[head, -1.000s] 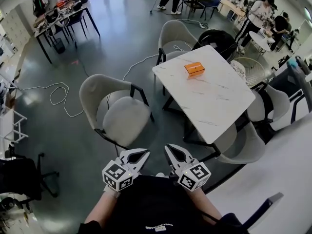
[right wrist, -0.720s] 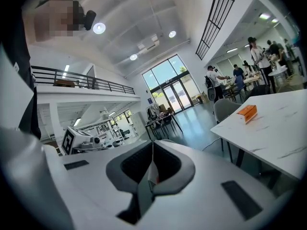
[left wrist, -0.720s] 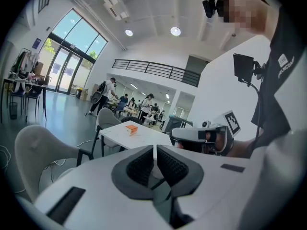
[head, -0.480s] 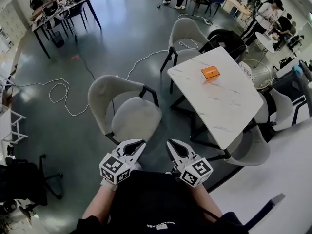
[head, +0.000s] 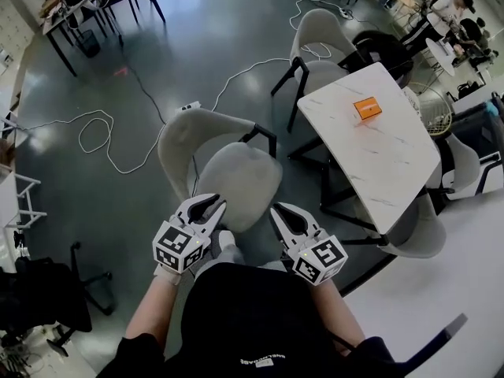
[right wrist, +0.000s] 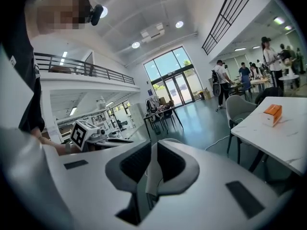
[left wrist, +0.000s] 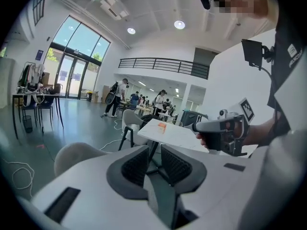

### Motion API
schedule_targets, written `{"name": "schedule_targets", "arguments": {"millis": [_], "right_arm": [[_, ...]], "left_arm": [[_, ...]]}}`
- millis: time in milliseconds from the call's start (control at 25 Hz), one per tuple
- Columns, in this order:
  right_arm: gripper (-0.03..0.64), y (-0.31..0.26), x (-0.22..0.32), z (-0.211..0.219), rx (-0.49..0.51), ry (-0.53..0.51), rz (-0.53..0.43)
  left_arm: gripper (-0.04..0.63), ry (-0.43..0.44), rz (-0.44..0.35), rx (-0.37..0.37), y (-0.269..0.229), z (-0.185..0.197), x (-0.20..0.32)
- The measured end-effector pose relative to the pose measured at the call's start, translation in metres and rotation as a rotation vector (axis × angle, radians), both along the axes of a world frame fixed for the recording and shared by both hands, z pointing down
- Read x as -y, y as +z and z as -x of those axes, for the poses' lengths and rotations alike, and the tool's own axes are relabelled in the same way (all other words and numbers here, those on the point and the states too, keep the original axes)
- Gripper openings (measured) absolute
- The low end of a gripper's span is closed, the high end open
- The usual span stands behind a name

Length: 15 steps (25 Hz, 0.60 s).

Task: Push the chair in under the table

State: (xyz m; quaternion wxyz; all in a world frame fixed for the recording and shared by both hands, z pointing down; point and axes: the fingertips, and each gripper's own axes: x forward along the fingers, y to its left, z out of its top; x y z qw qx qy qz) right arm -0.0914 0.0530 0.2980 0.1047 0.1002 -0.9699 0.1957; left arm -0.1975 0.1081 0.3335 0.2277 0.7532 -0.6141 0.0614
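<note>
**Head view.** Found the chair [head: 236,176] pulled out, standing apart from the table [head: 378,144] on its left side. Noted left gripper [head: 206,205] and right gripper [head: 279,211] also left of the table, just short of the seat and touching nothing. Judged the shell stiff, padded and fairly light on thin dark legs. Expect it to slide on the smooth grey floor [head: 118,211] but to tip if pushed high. Recommend pressing on the backrest rim or armrests. Logged a loose cable [head: 94,136] farther from the table than the chair, and an orange box [head: 367,108] on the table.

**Left gripper view.** Saw jaws slightly parted, having just been opening, with nothing between them.

**Right gripper view.** Saw jaws pressed together, empty. Noted a large open hall beyond the table.
</note>
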Motion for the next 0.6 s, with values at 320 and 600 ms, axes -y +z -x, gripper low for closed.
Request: {"name": "schedule_targets", "arguments": {"millis": [320, 600], "right_arm": [[0.111, 0.041, -0.036, 0.074, -0.097, -0.129, 0.056], [0.205, 0.094, -0.068, 0.129, -0.180, -0.294, 0.058]], "left_arm": [[0.166, -0.088, 0.122, 0.156, 0.046, 0.114, 0.009], [0.233, -0.199, 0.227, 0.269, 0.104, 0.197, 0.028]]}}
